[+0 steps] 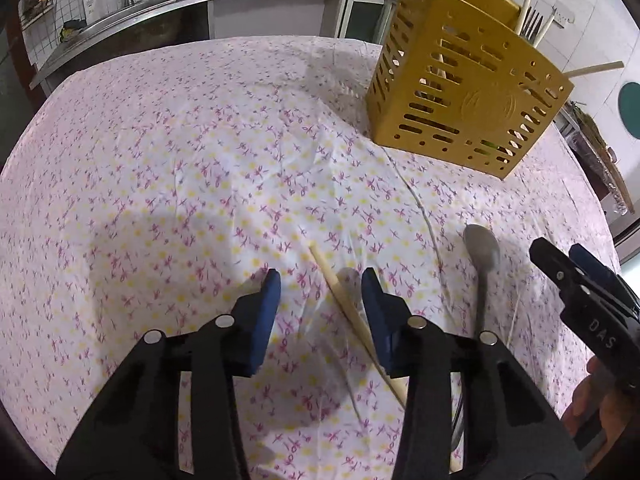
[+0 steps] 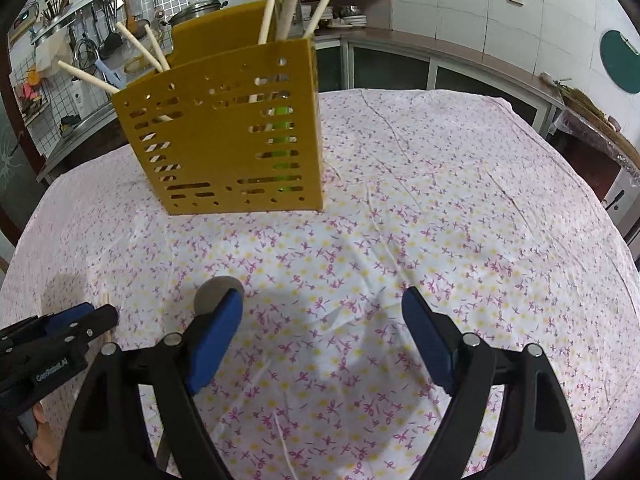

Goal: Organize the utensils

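Left gripper (image 1: 318, 286) hovers low over the floral cloth (image 1: 160, 200), its blue fingers spread partway with nothing between the pads. A pale chopstick (image 1: 340, 296) lies on the cloth in the gap, running diagonally and passing under the right-hand finger — straddled, not yet gripped, as far as can be told. Just to the right lies a grey spoon (image 1: 482, 256), bowl pointing away. The right gripper (image 2: 322, 308) is held beside it, spread wide and empty; the spoon's bowl peeks out behind its left finger, not between the two.

Further off, a yellow slotted holder (image 1: 460, 92) stands upright on the cloth, already carrying several chopsticks and some forks (image 1: 532, 24).

The step in hand looks like picking up the chopstick. The next move would call for lowering and closing squarely across the thin stick so it does not roll, then lifting and tipping it upright into the holder — the spoon likely follows.
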Motion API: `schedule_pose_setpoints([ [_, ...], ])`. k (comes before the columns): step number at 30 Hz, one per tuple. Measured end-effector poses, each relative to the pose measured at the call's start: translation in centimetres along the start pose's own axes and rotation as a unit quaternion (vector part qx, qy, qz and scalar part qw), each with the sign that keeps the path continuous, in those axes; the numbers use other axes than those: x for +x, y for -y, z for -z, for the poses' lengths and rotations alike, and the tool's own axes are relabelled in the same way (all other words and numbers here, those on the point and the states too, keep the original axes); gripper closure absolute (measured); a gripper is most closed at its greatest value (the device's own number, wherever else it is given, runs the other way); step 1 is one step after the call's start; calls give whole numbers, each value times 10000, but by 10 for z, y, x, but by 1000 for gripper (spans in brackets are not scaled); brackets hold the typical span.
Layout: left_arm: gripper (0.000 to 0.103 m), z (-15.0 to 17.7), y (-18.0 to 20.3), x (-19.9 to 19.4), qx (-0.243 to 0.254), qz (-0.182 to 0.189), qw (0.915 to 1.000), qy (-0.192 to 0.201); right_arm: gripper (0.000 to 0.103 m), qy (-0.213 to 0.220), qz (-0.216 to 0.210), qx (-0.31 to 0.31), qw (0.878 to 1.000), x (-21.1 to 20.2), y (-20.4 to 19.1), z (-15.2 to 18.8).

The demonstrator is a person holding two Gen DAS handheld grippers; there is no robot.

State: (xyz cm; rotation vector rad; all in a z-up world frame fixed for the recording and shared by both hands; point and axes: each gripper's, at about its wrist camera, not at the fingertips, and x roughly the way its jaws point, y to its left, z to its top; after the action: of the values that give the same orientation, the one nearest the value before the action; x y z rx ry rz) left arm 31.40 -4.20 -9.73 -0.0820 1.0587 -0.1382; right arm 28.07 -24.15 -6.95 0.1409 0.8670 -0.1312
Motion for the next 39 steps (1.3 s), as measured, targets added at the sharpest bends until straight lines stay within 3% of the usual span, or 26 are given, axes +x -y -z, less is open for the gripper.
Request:
schedule_pose_setpoints([
  [5,77,-3,3,1,188,-196,9996,-33,23,-118,-111,-16,9999,7,-7,-1],
  [7,88,-4,1,2,250,-143,9996,-16,23,-138,-149,-67,9998,8,-14,-3],
  [10,93,-8,-4,1,203,51,9998,-3,24,-217,-271,-54,9994,11,-24,-4],
  [21,95,-7,-5,-2,572,175,9982,24,46,-562,-416,-204,9973,25,-49,0],
  [22,95,-7,-4,-2,586,170,9981,26,49,-539,-419,-237,9974,25,-50,1],
  [24,95,-7,-3,-1,597,169,9981,22,69,-502,-480,-251,9973,25,-55,2],
  [25,95,-8,-3,-1,600,178,9980,21,72,-480,-529,-262,9971,24,-54,1],
  [28,96,-8,-5,-2,606,218,9979,9,72,-480,-563,-305,9968,24,-49,-2],
  [30,103,-8,-7,-6,628,174,9979,64,73,-447,-525,-302,9972,23,-42,-3],
  [34,103,-12,-6,-10,658,242,9975,96,74,-417,-452,-273,9977,21,-29,-7],
  [39,103,-10,-2,-4,580,331,9977,-150,75,-391,-412,-278,9980,19,-16,-8],
])
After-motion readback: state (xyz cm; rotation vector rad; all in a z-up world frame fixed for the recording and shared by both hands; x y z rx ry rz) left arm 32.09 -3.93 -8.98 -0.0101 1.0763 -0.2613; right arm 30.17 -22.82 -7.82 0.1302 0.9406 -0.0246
